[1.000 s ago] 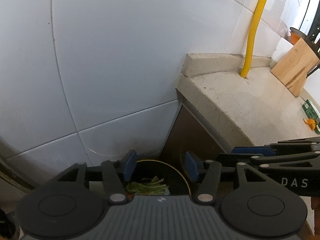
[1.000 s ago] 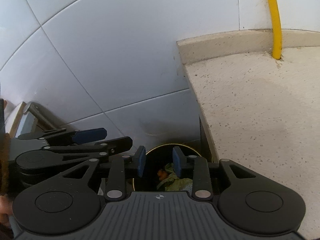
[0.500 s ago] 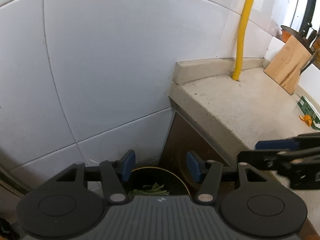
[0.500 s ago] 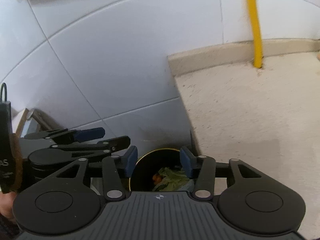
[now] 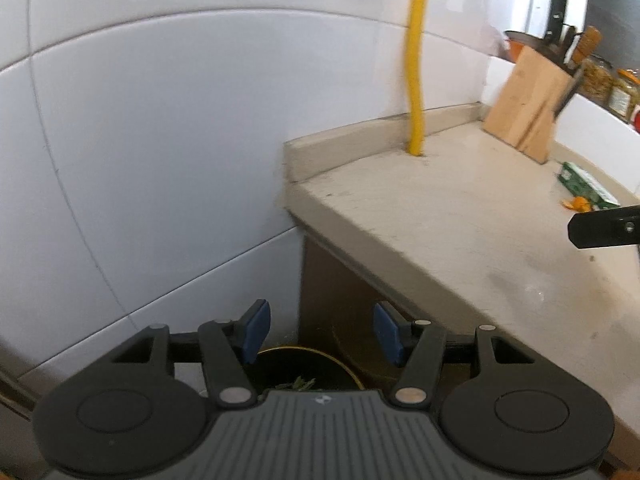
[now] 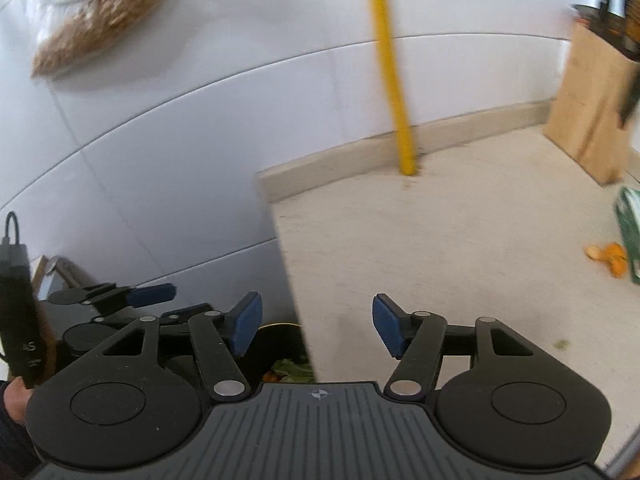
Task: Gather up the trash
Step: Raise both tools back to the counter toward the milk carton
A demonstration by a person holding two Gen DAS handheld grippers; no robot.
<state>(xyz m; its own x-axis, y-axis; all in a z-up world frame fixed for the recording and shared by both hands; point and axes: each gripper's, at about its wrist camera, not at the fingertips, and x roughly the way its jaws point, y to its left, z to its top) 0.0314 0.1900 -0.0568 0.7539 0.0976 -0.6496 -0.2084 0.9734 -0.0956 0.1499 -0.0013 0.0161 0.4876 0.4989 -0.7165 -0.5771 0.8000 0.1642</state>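
Note:
A dark round bin with green scraps stands on the floor beside the counter; it also shows in the right wrist view, holding green and orange scraps. My left gripper is open and empty above the bin. My right gripper is open and empty, over the counter's left edge. Orange peel and a green packet lie on the counter at the right; both show in the left wrist view too, the peel and the packet.
A beige stone counter runs to the right of a white tiled wall. A yellow pipe rises from the counter's back. A wooden knife block stands at the far right. A bag of grain hangs upper left.
Both grippers have lifted and tilted up from the bin and swung toward the counter. The right gripper's jaws have opened wider. The right gripper has slid out to the left view's right edge.

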